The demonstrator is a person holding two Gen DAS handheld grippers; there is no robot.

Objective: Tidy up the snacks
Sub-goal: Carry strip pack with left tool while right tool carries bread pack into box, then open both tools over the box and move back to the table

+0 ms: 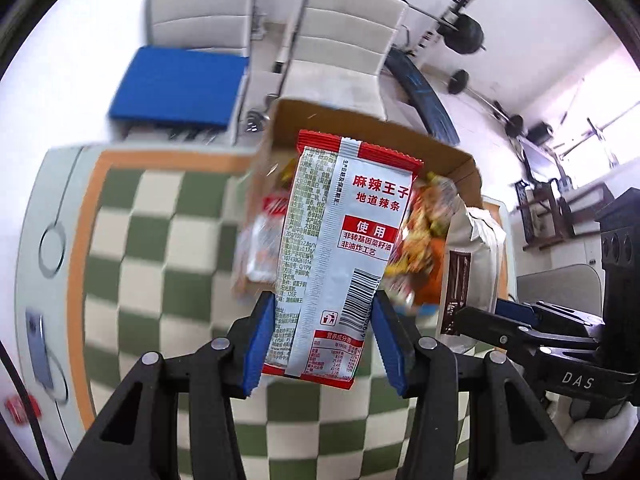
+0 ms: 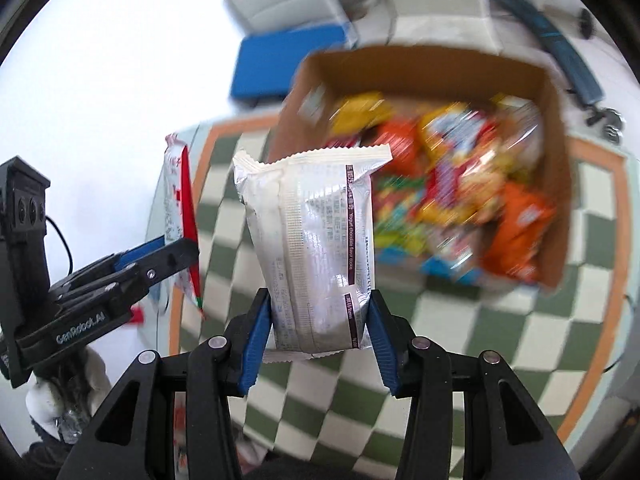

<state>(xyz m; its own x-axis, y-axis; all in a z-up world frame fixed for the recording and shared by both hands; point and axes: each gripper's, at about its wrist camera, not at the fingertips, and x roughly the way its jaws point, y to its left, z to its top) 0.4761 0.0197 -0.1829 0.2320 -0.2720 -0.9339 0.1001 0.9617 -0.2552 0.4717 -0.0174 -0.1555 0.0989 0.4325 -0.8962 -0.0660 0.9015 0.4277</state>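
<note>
Two tools, two packets, and we have both of them up in the air over the counter. Our left tool has its blue pads clamped on the lower edges of a red-and-silver foil packet of spicy strips, held upright with its printed back and barcode facing us. Our right tool is closed around the bottom of a white foil pack of yogurt chocolate cookies, also standing upright between the pads. From the right wrist view we catch the left tool off to the side with the red-and-silver packet seen edge-on, so the two tools sit near each other but apart.

Moving outward, just beyond both packets stands the open brown cardboard box, resting on the green-and-cream checked cloth that covers the counter. It is already piled with bright snack bags in orange, yellow and red; motion blur keeps us from counting or naming them.

We judge the job well under way: most of the snacks look boxed, and these two packets appear to be among the remaining ones, each lifted but not yet over the rim. What is left, as far as we can see, is carrying both across the box wall and letting go. A small red item at the far left edge may also need collecting; we cannot tell what it is.
</note>
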